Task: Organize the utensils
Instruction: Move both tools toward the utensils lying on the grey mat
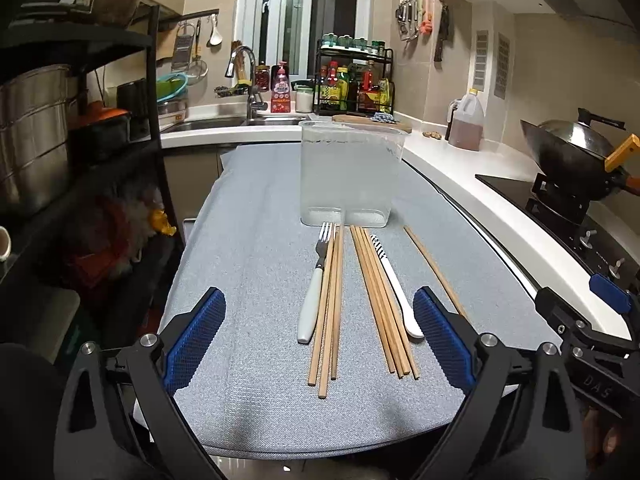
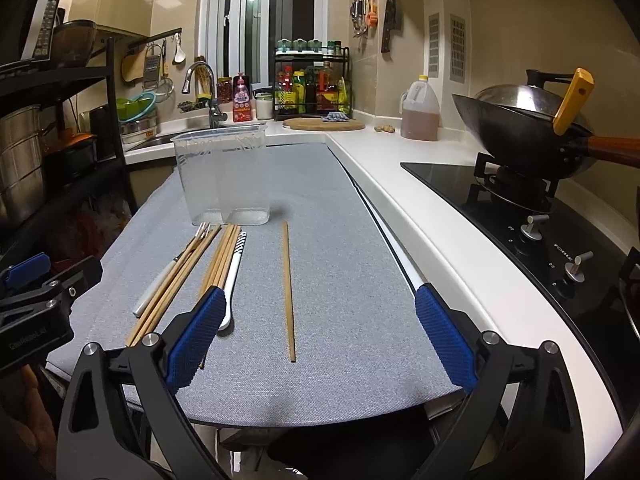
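A clear two-compartment plastic holder stands empty on the grey mat. In front of it lie a white-handled fork, three wooden chopsticks, a bundle of several chopsticks, a white utensil with a striped end, and a lone chopstick. My left gripper is open and empty, above the mat's near end. My right gripper is open and empty, near the lone chopstick.
A white counter runs along the right, with a hob and a wok. An oil jug, spice rack and sink stand at the back. A black shelf with pots is at the left.
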`<state>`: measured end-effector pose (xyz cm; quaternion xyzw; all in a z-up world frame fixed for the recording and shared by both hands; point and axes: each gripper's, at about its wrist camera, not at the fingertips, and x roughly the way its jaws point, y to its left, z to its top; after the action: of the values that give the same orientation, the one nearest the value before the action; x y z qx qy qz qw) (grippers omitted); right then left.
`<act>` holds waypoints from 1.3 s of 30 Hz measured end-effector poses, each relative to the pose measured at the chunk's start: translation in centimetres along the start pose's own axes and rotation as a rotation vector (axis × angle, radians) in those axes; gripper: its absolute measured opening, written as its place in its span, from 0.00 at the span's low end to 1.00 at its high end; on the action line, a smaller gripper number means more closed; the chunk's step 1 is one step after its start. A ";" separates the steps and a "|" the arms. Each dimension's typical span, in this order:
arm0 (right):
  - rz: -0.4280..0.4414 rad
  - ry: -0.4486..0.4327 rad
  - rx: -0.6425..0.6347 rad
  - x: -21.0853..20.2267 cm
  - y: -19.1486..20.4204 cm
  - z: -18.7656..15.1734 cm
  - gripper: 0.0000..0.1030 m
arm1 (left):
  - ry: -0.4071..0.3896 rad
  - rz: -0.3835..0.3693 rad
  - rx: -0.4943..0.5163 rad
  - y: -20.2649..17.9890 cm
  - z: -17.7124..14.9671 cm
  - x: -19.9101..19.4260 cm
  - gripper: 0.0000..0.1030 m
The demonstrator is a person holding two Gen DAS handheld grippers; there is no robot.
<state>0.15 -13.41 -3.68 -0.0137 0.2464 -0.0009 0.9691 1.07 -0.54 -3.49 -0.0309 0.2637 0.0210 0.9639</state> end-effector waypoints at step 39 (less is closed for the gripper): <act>0.003 0.015 -0.024 0.0 2.9 -1.0 0.71 | 0.017 -0.042 -0.003 1.6 -2.2 -0.2 0.89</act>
<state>-0.29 -10.58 -4.66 -0.0250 0.2537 0.0036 0.9669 -0.35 0.91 -5.34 -0.0383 0.2710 0.0009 0.9618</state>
